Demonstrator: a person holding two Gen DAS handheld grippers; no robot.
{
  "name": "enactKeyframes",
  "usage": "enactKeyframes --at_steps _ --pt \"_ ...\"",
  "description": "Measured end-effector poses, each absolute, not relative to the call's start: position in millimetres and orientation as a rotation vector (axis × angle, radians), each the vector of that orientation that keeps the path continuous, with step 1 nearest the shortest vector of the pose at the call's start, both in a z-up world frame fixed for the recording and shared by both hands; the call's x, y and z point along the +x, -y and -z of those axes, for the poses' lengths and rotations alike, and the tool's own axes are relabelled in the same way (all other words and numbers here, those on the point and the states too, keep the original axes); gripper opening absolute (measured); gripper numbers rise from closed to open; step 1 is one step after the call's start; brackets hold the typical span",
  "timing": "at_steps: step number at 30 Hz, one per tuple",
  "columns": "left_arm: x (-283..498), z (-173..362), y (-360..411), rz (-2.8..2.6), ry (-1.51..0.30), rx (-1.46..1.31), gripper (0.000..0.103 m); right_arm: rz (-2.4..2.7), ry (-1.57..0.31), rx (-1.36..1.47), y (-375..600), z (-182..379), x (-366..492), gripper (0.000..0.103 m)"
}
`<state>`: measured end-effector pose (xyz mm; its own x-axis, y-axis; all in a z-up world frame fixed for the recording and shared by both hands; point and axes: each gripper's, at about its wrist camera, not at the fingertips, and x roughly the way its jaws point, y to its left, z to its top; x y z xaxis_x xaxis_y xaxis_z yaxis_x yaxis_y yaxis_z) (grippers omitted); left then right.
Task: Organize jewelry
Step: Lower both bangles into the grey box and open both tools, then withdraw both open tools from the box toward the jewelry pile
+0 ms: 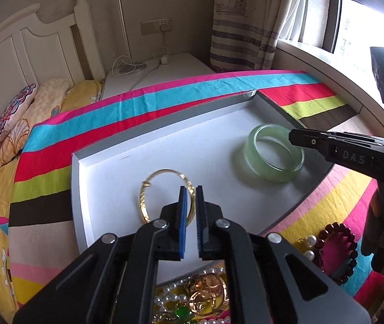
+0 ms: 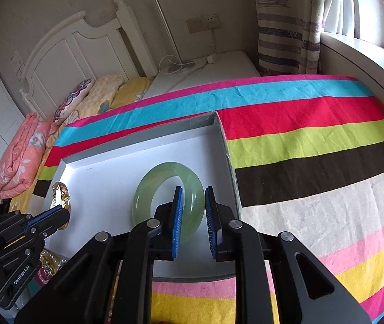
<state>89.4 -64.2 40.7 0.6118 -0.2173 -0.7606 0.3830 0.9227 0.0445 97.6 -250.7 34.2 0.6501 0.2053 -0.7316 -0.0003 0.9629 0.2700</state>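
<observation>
A shallow white box lies on a striped cloth. In it are a gold bangle at the left and a green jade bangle at the right. My left gripper straddles the gold bangle's right rim with a narrow gap between the pads. My right gripper straddles the jade bangle's right rim, with its pads clearly apart. The right gripper shows in the left wrist view, the left gripper in the right wrist view by the gold bangle.
A heap of loose jewelry with pearls, gold pieces and a green stone lies in front of the box. A dark red bead bracelet lies to its right. A bed with pillows and a white nightstand stand behind.
</observation>
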Motion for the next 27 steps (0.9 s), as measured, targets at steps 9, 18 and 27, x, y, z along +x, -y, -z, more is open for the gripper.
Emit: enactKeyframes --at_steps 9,18,27 --pt "71.5 -34.5 61.7 0.335 -0.821 0.221 0.053 -0.121 -0.911 0.146 237.8 -34.2 78.0 0.058" --pt "17.5 -52.3 22.9 0.295 -0.669 0.119 0.075 -0.161 -0.850 0.196 240.8 -43.2 27.6 0.069" --pt "-51.6 -50.8 -53.6 0.171 -0.578 -0.129 0.094 -0.208 -0.804 0.243 263.4 -43.6 -26.5 0.073"
